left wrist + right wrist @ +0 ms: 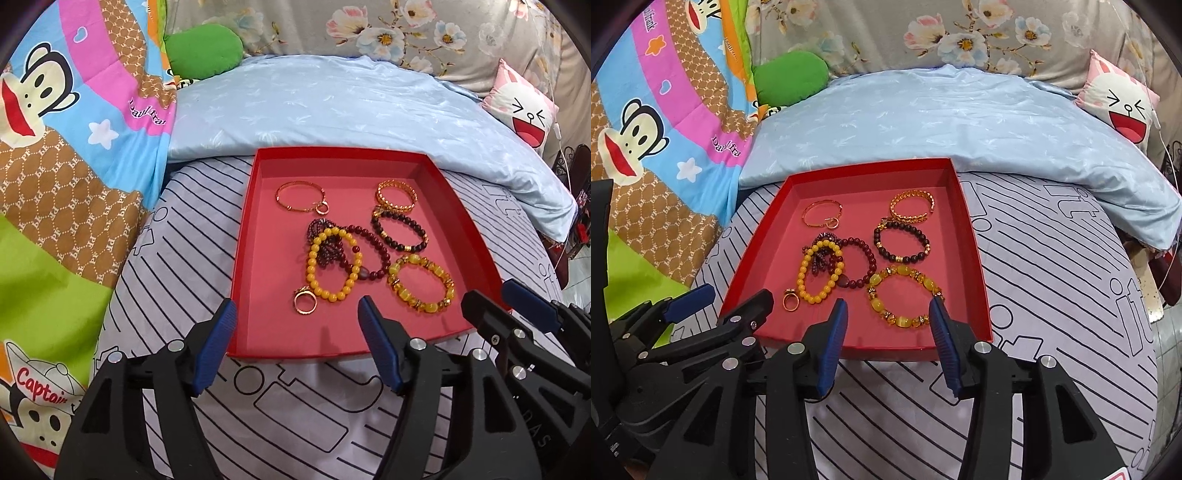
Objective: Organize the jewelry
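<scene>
A red tray [243,236] [971,236] lies on the striped bedsheet and holds several pieces of jewelry. At its back are a thin gold bangle [299,197] [822,212] and a gold chain cuff [396,195] [911,205]. In the middle lie a dark bead bracelet [400,230] [901,240], a dark red bead strand [369,254] [862,266] and a yellow bead bracelet [332,264] [820,275]. Near the front are an amber bracelet [421,288] [905,295] and a gold ring [304,301] [790,301]. My left gripper [297,314] is open and empty over the tray's front edge. My right gripper [888,314] is open and empty in front of the amber bracelet.
A light blue quilt [332,107] [942,110] lies behind the tray. A cartoon monkey blanket [74,147] [665,129] is piled at the left. A green cushion [203,48] and a pink cartoon pillow [524,107] sit at the back.
</scene>
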